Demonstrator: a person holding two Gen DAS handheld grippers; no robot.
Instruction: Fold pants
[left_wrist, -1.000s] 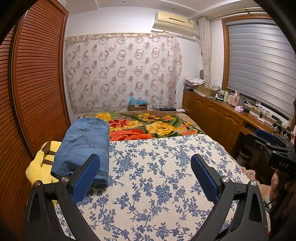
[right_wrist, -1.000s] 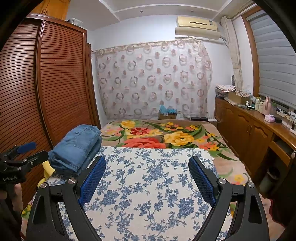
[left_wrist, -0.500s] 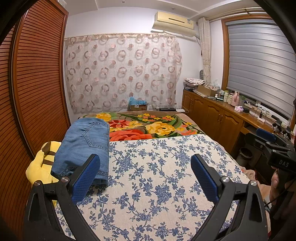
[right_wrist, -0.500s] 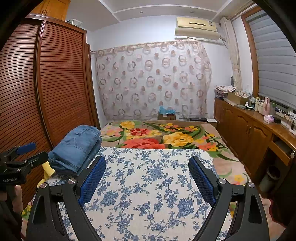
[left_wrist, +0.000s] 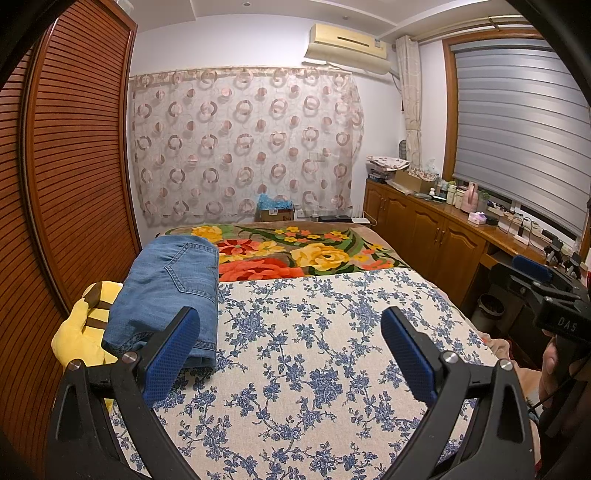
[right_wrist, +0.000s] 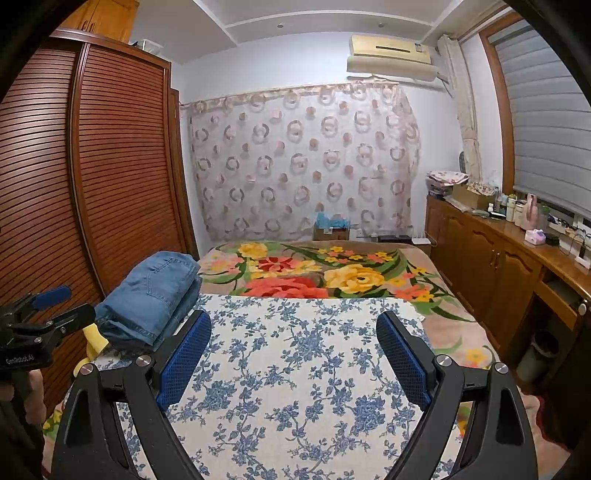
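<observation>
Denim pants (left_wrist: 166, 291) lie folded in a thick stack at the left edge of the bed, seat pocket up. Part of the stack rests on the cloth (left_wrist: 314, 369), a cream sheet printed with blue flowers that covers the near half of the bed. Its far end reaches the blanket (left_wrist: 314, 251), which shows big red and yellow blooms. Just left of the pants, touching them, sits a yellow plush (left_wrist: 83, 325) with brown stripes, wedged between the stack and the wardrobe (left_wrist: 74, 166) of slatted brown wood.

Above the cloth hangs the left gripper (left_wrist: 290, 350), its blue pads wide apart with nothing between them; its left pad overlaps the near hem of the pants in the left wrist view, though contact cannot be judged. Beside it, the right gripper (right_wrist: 293, 354) hangs over the cloth too, jaws spread as wide and empty. Each gripper also shows at the edge of the other's view, held in a hand (right_wrist: 29, 391).

Behind the bed a curtain (left_wrist: 243, 144) with a ring pattern covers the far wall, with an air conditioner (left_wrist: 349, 42) above it. Wooden cabinets (left_wrist: 436, 236) run along the right side under a grey blind (left_wrist: 517, 129), their top crowded with bottles and boxes.
</observation>
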